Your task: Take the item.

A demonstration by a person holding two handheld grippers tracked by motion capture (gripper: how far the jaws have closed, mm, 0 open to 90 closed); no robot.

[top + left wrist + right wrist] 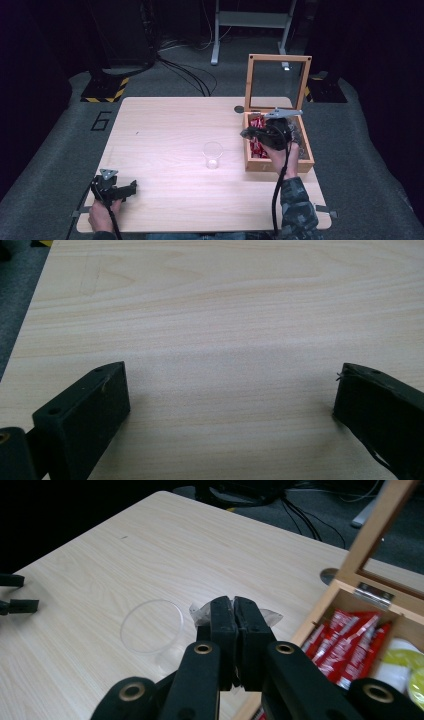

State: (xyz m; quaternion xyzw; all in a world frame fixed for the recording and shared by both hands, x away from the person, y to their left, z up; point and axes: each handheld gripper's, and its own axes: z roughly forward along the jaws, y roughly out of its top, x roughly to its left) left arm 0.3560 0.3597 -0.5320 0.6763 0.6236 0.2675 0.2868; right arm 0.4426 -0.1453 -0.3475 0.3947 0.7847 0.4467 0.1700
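Pale wooden table [165, 125] carries a clear cup [213, 154], upright at centre. Right gripper [233, 611], above the open wooden box [277, 165] at right, is clamped on a small whitish packet [202, 614], perhaps a sachet, sticking out sideways. Left gripper [230, 390] rests near-left, jaws apart.
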